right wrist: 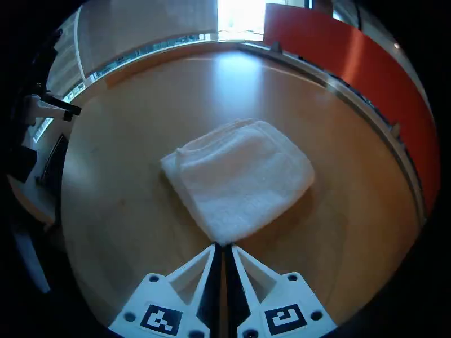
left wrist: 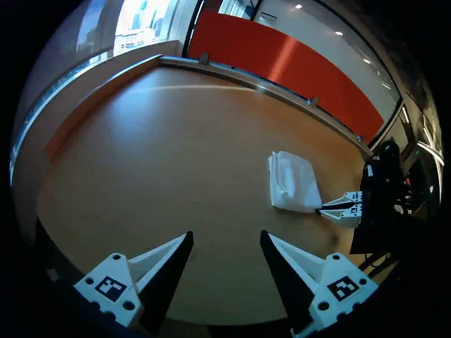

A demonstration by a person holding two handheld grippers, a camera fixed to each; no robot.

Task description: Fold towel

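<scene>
White towel [right wrist: 239, 177] folded, wooden table [right wrist: 124, 225], red wall [right wrist: 349, 62].

No word, number or brand name can be read in either view. The only signs are black-and-white square code markers [left wrist: 110, 287], one on each finger of the left gripper [left wrist: 226, 234] at seven and five o'clock in the left gripper view. There is also one on each finger of the right gripper [right wrist: 224, 247], either side of six o'clock in the right gripper view. They carry blocky patterns, not letters, and those on the right gripper's fingers at three o'clock in the left gripper view are too small to make out.
</scene>
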